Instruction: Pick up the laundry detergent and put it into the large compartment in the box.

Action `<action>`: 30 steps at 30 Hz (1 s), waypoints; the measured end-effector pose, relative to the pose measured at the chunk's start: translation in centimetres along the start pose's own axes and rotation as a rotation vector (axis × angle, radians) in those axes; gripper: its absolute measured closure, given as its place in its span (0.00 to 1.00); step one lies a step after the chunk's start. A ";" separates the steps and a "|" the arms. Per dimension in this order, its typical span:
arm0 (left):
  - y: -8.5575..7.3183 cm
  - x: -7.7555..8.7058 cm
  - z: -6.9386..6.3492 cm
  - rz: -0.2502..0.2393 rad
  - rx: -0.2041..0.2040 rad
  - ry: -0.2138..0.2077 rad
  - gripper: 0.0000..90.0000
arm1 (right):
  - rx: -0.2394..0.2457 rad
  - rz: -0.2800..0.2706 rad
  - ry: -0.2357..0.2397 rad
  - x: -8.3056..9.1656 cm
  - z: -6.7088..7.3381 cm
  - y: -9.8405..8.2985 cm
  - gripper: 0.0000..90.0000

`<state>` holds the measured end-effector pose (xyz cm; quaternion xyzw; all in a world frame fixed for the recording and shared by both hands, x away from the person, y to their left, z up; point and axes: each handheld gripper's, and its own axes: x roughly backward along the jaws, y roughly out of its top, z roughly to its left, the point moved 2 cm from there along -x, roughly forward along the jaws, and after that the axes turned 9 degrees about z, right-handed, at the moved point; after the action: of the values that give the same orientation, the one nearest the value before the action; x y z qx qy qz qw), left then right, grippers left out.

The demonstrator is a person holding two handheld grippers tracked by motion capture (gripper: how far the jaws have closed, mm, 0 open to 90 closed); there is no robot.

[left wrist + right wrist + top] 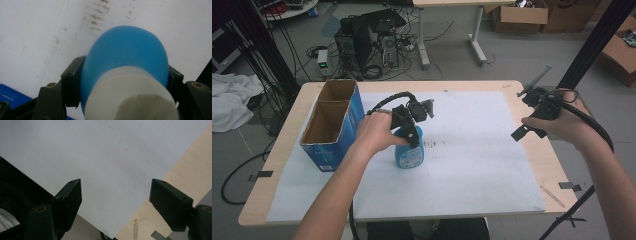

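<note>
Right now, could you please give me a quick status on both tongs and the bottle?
Left tongs shut on blue bottle, upright on white sheet. Right tongs open, empty, over table's right edge. Open blue box just left of bottle; nothing blocking.

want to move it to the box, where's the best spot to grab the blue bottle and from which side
Grip the blue bottle at its shoulder just under the white cap, coming from above. It stands upright and narrows there, so jaws fit either side, as the left gripper already does.
</note>
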<state>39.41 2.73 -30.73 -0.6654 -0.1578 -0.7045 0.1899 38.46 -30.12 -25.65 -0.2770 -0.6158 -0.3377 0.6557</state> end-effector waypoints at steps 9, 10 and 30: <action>-0.5 2.7 1.4 -0.005 0.148 0.005 0.40 | 0.003 -0.002 0.002 0.1 0.0 0.2 0.29; -0.6 3.2 1.7 -0.008 0.182 0.001 0.40 | 0.000 -0.003 0.003 0.1 0.0 0.2 0.29; -4.8 12.5 6.2 -0.026 0.627 -0.073 0.41 | 0.001 -0.017 0.011 0.1 -0.2 0.1 0.29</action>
<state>42.02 9.12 -17.68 -0.5971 -0.3825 -0.5995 0.3712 38.70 -30.20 -25.55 -0.2696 -0.6147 -0.3442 0.6565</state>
